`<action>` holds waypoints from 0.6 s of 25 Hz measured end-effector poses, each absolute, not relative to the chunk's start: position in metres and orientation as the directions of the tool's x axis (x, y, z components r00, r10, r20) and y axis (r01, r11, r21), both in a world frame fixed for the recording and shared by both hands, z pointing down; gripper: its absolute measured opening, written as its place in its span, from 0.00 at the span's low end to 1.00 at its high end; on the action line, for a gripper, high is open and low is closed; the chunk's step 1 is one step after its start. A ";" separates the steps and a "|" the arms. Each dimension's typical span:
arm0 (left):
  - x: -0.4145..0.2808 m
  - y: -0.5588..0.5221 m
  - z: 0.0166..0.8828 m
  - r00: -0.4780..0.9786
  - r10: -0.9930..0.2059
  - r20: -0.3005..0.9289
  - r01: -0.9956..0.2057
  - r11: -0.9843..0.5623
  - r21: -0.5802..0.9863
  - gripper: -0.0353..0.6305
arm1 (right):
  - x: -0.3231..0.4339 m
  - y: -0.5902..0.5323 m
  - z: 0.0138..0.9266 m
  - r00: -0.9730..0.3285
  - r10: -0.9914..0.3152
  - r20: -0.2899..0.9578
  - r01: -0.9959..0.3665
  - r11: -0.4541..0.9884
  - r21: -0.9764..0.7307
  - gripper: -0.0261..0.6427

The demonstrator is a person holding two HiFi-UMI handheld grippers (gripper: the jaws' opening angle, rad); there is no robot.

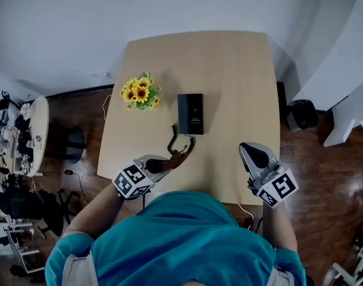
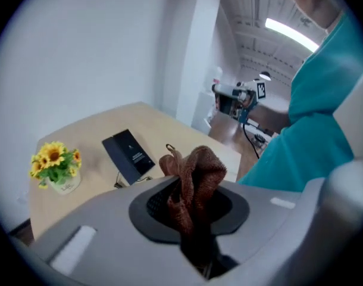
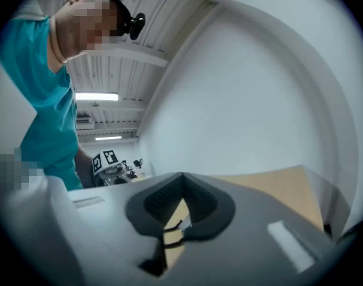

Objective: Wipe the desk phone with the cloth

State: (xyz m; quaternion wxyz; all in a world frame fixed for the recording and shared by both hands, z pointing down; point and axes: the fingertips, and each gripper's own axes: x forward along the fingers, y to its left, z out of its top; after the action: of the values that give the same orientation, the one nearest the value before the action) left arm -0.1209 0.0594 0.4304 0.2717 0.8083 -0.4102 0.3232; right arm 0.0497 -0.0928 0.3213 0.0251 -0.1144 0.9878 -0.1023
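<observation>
Desk phone [image 1: 190, 113] was laid flat mid-table [image 1: 235, 70], at 1 o'clock from the left claw [image 1: 168, 163], which was clenched on the brown cloth [image 2: 193, 174]; the right claw [image 1: 253, 152] was clenched, empty

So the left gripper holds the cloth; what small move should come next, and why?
Probably move the left gripper forward and lower the cloth onto the near end of the desk phone. Its jaws are shut on the cloth, which hangs just short of the phone, seemingly not touching it. The right gripper is empty, off to the side.
</observation>
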 end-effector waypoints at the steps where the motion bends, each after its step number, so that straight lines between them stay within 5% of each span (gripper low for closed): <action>1: -0.129 0.068 0.419 0.442 -0.539 0.717 -0.858 -0.488 0.161 0.17 | 0.040 -0.089 0.316 -0.978 -0.207 -0.030 -0.197 0.960 -0.200 0.04; 8: -0.191 0.125 0.346 0.344 -0.835 0.429 -0.939 -0.292 0.183 0.17 | -0.028 -0.028 0.289 -0.997 -0.079 -0.012 -0.076 0.983 -0.165 0.04; 15: -0.250 0.228 0.342 0.389 -0.879 0.276 -0.913 -0.326 0.246 0.17 | -0.098 0.080 0.271 -0.994 -0.110 0.004 -0.109 0.981 -0.158 0.04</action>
State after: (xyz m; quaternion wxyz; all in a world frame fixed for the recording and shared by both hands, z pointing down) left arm -0.2498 0.2284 0.3422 0.1826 0.8131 -0.5508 0.0460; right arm -0.0981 0.0798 0.2711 0.0024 -0.0550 0.9953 -0.0793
